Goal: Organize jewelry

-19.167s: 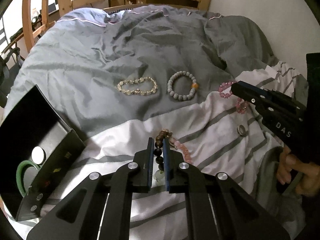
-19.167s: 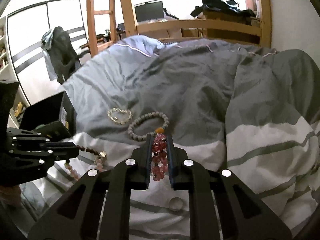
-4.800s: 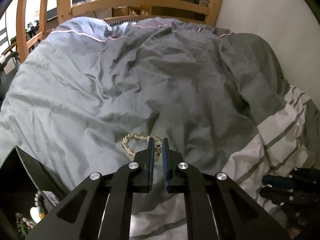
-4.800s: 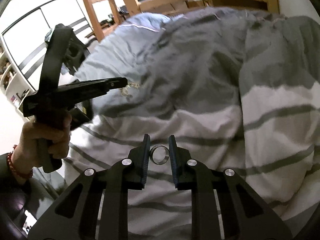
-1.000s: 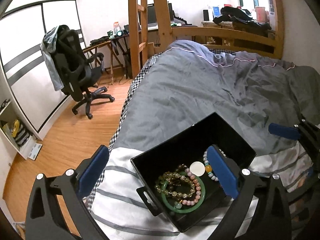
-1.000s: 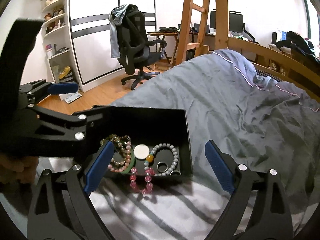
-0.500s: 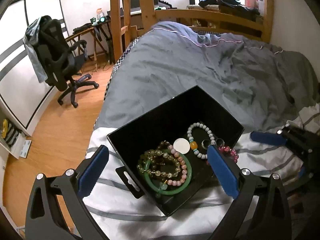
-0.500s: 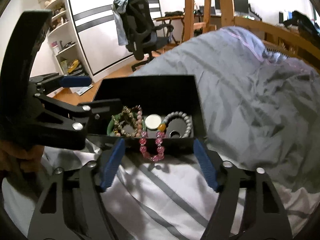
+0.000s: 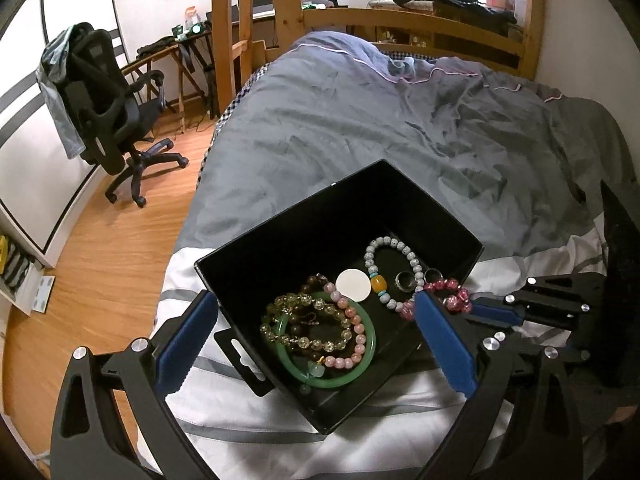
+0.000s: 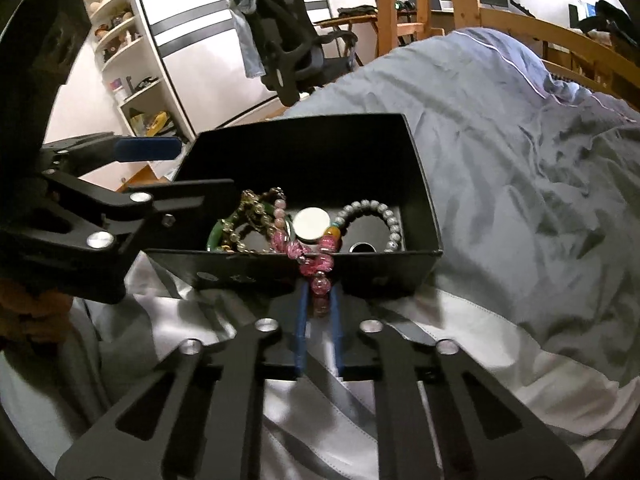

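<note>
The pink bead bracelet [image 10: 316, 260] is draped over the near wall of the black box [image 10: 420, 184], half inside and half hanging out, and my right gripper [image 10: 319, 300] has just gone from wide open half a second ago to jaws closed narrow on the hanging loop, the beads pinched between the blue pads. To me that means the last stray piece is in hand and only needs lifting over the rim and dropping in; every other piece already lies in the box: the green bangle [image 9: 332, 376], the grey bead bracelet [image 9: 394, 248], the yellow bead bracelet [image 9: 296, 316] and a ring [image 9: 404, 280]

My left gripper [image 9: 316, 340] has swung closer over the box, jaws spread wide and empty, straddling its near corner, one pad outside the left wall and the other over the right wall

The box sits on the striped duvet [image 9: 360, 444] close to the bed's edge, with the wooden floor [image 9: 100, 240] just beyond. Open room is up and toward the grey blanket [image 10: 520, 140]; my two grippers are near each other at that wall
</note>
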The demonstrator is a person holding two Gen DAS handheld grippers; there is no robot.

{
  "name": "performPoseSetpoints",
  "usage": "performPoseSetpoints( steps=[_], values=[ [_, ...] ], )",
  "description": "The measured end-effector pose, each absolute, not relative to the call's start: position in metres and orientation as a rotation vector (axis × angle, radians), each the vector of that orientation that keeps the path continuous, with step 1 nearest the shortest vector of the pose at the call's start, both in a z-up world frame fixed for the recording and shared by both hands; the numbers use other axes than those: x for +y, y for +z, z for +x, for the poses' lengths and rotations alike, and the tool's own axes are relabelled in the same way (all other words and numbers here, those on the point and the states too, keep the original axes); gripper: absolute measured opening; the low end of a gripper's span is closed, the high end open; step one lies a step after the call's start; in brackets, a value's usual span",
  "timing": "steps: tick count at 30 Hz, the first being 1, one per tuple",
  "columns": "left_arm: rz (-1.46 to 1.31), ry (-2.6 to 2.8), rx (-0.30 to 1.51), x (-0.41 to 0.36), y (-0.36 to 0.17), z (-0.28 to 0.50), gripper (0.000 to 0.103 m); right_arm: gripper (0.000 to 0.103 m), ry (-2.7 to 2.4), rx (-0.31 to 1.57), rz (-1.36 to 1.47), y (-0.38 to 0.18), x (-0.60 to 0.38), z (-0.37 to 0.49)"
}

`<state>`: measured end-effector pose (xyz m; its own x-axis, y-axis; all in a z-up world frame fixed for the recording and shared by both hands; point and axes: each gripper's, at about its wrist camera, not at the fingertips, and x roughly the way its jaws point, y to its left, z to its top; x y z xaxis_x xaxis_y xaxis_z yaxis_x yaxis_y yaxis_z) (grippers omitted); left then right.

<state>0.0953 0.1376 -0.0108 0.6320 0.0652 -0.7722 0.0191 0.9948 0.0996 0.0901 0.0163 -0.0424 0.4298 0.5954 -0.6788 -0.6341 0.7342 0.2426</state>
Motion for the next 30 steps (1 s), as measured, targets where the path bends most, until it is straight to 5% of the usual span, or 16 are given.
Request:
performPoseSetpoints(
  steps=[26, 28, 30],
  values=[
    [0.031, 0.106, 0.863, 0.156, -0.005, 0.098, 0.097, 0.011, 0.777, 0.738, -0.024, -0.024, 0.037, 0.106],
    [0.037, 0.115, 0.862, 0.156, -0.005, 0.099, 0.097, 0.028, 0.765, 0.742, -0.026, -0.026, 0.037, 0.108],
    [0.041, 0.126, 0.864, 0.156, -0.006, 0.099, 0.097, 0.075, 0.744, 0.726, -0.018, -0.024, 0.034, 0.108]
  ],
)
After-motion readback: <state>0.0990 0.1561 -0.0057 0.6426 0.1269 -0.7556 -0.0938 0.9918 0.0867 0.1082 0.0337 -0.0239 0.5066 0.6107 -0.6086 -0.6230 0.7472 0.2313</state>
